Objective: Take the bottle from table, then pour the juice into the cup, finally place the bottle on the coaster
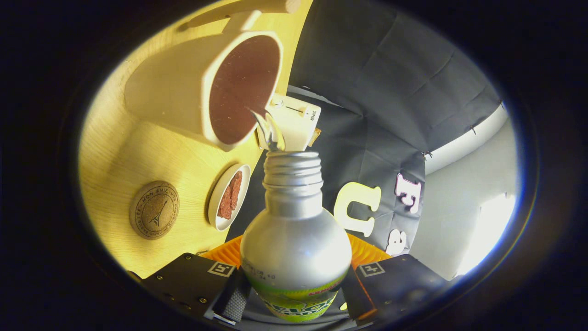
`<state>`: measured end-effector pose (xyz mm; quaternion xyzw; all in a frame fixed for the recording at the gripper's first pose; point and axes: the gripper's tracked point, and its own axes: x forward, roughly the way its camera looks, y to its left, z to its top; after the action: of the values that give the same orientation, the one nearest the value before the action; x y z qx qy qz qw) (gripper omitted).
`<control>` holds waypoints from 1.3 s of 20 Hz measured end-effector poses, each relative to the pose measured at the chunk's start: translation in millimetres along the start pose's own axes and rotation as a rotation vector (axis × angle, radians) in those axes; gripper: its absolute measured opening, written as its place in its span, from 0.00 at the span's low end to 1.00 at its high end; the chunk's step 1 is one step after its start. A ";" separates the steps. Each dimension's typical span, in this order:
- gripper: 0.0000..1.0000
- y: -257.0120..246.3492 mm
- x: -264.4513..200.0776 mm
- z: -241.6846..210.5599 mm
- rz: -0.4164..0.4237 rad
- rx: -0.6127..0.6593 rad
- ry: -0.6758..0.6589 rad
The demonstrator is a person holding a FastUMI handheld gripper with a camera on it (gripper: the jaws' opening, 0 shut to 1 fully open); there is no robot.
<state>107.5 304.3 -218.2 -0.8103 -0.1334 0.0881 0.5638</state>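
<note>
My gripper [294,287] is shut on a silver bottle [296,243] with a green label, both fingers pressing its sides. The view is rolled over, so the bottle is tipped toward the cream cup [206,89]. The bottle's open threaded neck [292,170] sits just short of the cup's rim, and a thin clear stream [268,131] runs from the neck into the cup. Dark reddish liquid [243,89] fills the cup. A round cork coaster [154,210] lies on the wooden table [133,156], beside the cup and off to the side of the bottle.
A small white dish [228,196] with reddish-brown pieces lies between the coaster and the bottle. A white boxy appliance [296,122] stands just beyond the cup. A wooden handle-like piece [248,7] lies past the cup. The booth's black cloth wall [381,92] rises behind.
</note>
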 end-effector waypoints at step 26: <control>0.82 -26.1 3.8 8.7 -0.060 -0.225 -0.047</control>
<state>105.5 321.9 -196.7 -0.8619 -0.1796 0.0746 0.4682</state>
